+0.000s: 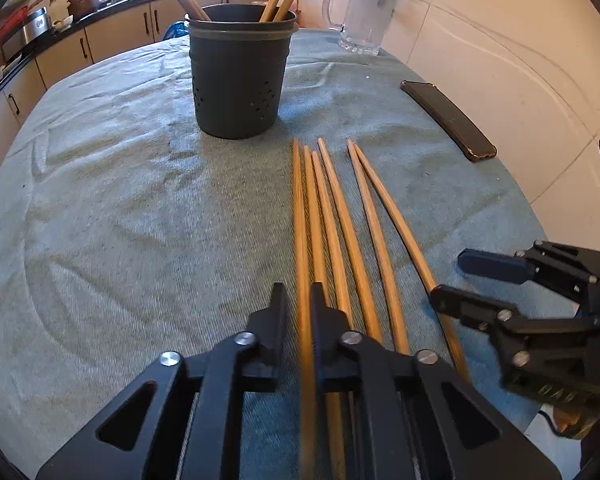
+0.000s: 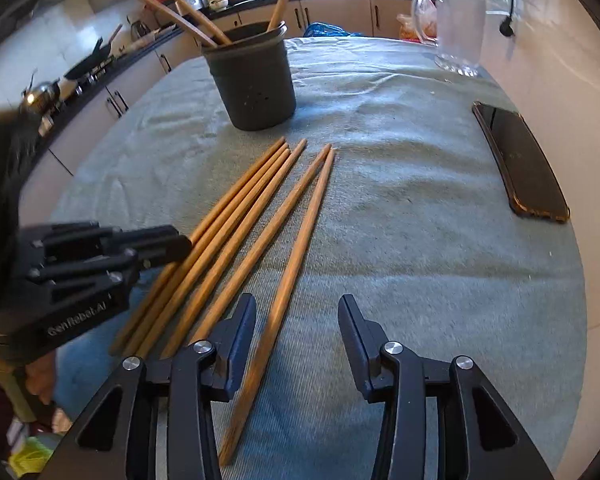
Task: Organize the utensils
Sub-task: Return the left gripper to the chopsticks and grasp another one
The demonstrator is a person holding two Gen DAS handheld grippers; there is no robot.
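Several wooden chopsticks lie side by side on a grey-green cloth. A dark utensil holder stands behind them with three more chopsticks leaning in it. In the left wrist view, my left gripper is shut on the leftmost chopstick, near its thick end. The right wrist view shows my right gripper open and low over the cloth. The rightmost chopstick lies between its fingers, close to the left one, and the pads are not pressing on it. From this side the left gripper is seen at the left.
A dark phone lies flat on the cloth at the right. A clear glass mug stands at the far right corner. Beyond the table run kitchen counters with pots. The table edge and a tiled floor are close on the right.
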